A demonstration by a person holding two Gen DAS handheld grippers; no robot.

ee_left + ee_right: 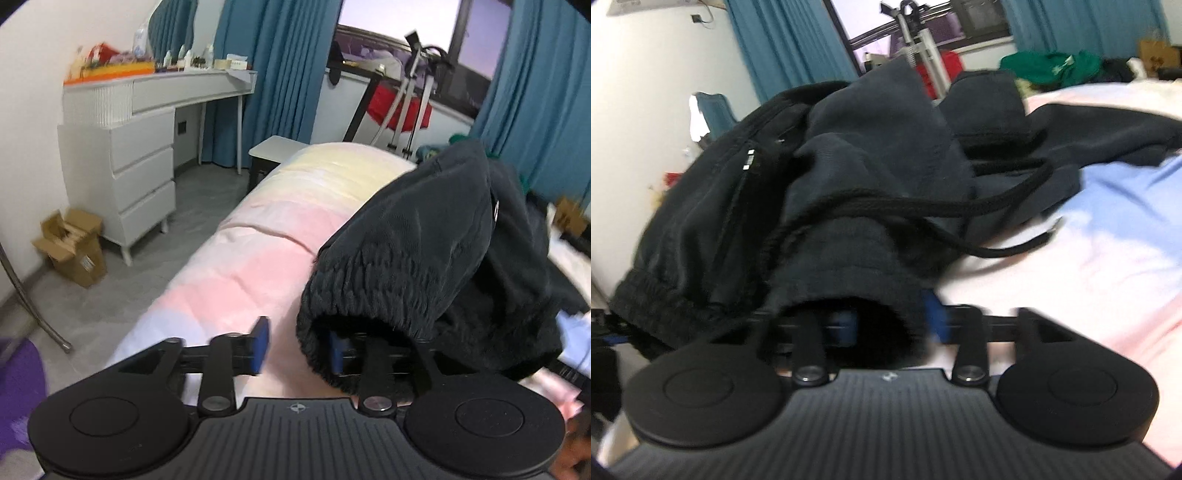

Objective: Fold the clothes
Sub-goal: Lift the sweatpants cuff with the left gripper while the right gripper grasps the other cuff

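Observation:
Black drawstring pants (436,240) lie bunched on a bed with a pastel pink, yellow and blue cover (258,236). My left gripper (299,345) is open. Its right blue finger (337,350) sits inside the elastic waistband opening, its left finger (260,343) outside over the cover. In the right wrist view the pants (849,155) fill the left and centre, with a black drawstring (923,206) trailing across. My right gripper (890,321) is open, its left finger (842,325) inside a ribbed fabric opening and its right finger (938,317) outside.
A white dresser (140,166) and desk with clutter stand left of the bed, with a cardboard box (74,247) on the grey floor. Teal curtains (280,66), a window and a rack with red fabric (399,107) are behind. Green clothes (1052,64) lie at the bed's far end.

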